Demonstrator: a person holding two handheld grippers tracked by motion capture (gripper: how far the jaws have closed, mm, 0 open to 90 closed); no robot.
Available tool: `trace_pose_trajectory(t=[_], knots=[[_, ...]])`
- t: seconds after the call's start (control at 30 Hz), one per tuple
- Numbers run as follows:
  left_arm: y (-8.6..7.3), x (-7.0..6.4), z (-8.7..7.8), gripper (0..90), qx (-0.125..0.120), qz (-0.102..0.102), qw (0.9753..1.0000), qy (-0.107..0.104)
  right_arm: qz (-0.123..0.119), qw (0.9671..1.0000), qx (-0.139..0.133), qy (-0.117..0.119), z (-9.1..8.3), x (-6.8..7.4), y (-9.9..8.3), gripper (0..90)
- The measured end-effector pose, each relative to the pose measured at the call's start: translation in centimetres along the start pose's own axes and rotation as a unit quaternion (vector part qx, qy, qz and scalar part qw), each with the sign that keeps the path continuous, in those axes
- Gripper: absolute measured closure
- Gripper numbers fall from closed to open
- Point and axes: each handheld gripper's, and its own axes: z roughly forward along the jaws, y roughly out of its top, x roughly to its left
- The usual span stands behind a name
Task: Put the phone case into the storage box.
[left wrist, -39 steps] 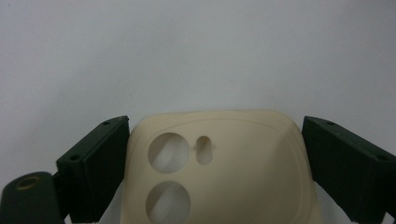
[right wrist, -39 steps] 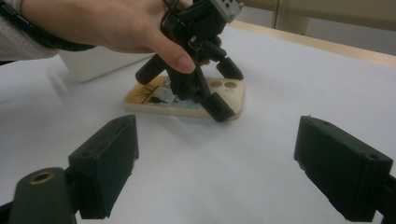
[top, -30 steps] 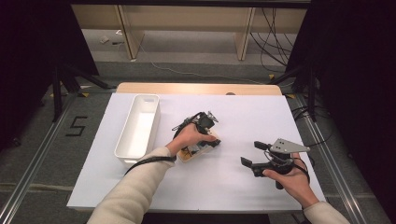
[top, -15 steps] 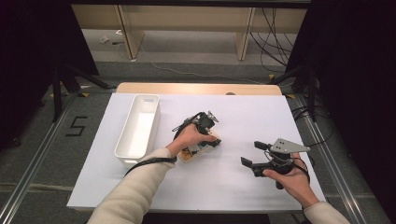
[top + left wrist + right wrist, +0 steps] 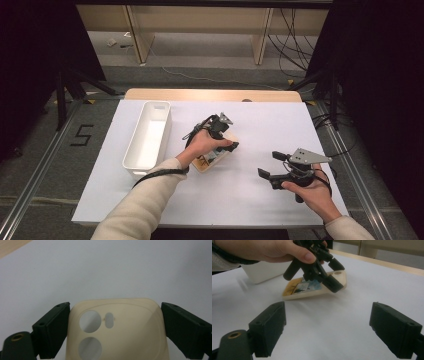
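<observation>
Beside the bin [image 5: 148, 140], the left gripper [image 5: 113, 327] straddles a phone case [image 5: 116, 327], whose printed side faces the right gripper view; contact unclear. The right gripper [image 5: 272, 165] gapes empty.

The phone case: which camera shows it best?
The left gripper view: the phone case sits close up between the tool's jaws, camera holes clear. The right gripper view shows its picture side; the high view, a small glimpse.

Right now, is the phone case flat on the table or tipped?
Tipped. In the right gripper view the phone case has its camera-hole end raised off the table, held between the left gripper jaws; the other end rests down.
</observation>
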Motion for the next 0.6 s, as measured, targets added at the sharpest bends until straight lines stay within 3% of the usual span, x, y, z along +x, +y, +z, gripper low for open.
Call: trace_pose_trajectory(t=[0.6], knots=[[1.1, 0.5, -3.0, 11.3, -0.069, -0.026, 0.9967, 0.033, 0.001, 1.0000, -0.002, 0.000, 0.0, 0.0, 0.0, 14.8]])
